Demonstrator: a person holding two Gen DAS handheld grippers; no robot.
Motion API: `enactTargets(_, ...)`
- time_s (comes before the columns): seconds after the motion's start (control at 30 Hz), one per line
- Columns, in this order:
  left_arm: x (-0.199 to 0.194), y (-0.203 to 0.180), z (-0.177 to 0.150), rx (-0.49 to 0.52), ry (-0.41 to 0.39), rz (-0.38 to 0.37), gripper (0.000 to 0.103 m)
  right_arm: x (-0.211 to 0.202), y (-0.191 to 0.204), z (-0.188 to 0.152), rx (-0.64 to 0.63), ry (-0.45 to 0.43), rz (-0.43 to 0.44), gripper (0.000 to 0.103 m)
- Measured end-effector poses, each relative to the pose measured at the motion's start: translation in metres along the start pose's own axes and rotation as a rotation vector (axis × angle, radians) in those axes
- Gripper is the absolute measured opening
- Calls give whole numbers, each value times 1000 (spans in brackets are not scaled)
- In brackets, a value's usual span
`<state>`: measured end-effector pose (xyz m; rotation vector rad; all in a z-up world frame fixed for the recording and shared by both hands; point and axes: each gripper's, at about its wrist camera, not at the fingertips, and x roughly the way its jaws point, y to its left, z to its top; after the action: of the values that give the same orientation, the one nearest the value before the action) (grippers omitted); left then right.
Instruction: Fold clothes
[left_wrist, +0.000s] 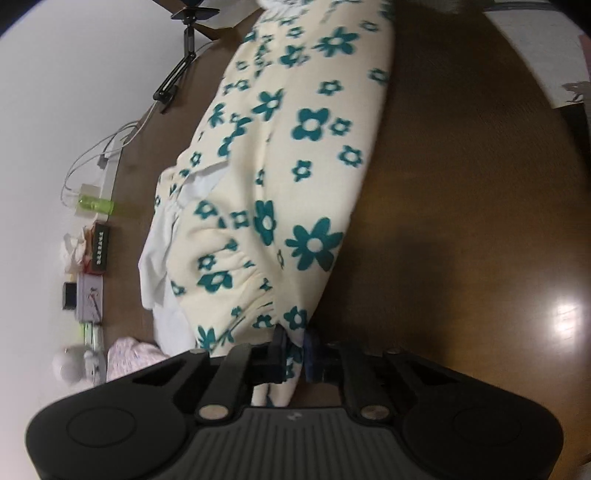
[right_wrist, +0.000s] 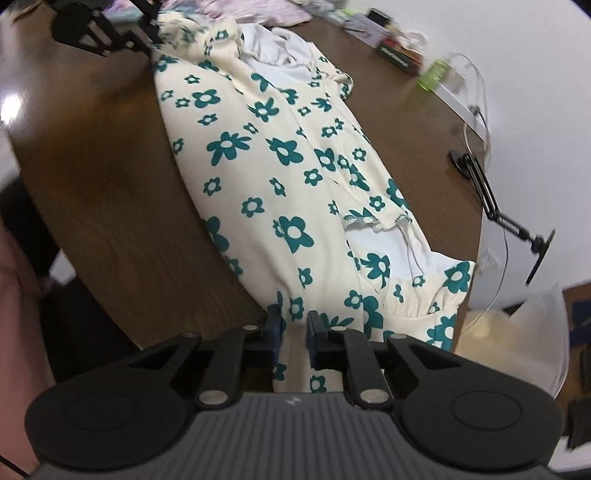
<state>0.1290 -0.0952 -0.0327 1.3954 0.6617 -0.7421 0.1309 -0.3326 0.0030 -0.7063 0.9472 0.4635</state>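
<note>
A cream dress with teal flowers (left_wrist: 295, 147) and a white lining lies stretched lengthwise on the brown wooden table (left_wrist: 461, 184). My left gripper (left_wrist: 296, 349) is shut on one end of the dress, with bunched fabric pinched between its fingers. In the right wrist view the same dress (right_wrist: 277, 166) runs away from me across the table (right_wrist: 110, 147). My right gripper (right_wrist: 294, 326) is shut on the near end, where the fabric passes between the fingers and hangs over the table edge. The left gripper (right_wrist: 153, 27) shows at the far end, holding the cloth.
A black jointed arm stand (right_wrist: 491, 195) and cables sit along the wall side. A green bottle (left_wrist: 96, 204), small boxes (left_wrist: 99, 247) and a pink patterned cloth (left_wrist: 129, 354) line that edge too. More clothes (right_wrist: 258, 11) are piled beyond the dress.
</note>
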Motion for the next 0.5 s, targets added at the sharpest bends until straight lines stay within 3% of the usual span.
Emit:
enactTargets(0.2, -31, -25, -1, -213, 71, -7, 7, 0, -2, -11, -126, -61, 25, 13)
enactTargets(0.5, -63, -48, -28, -541, 208, 38, 8, 10, 22, 16, -335, -219, 91, 13)
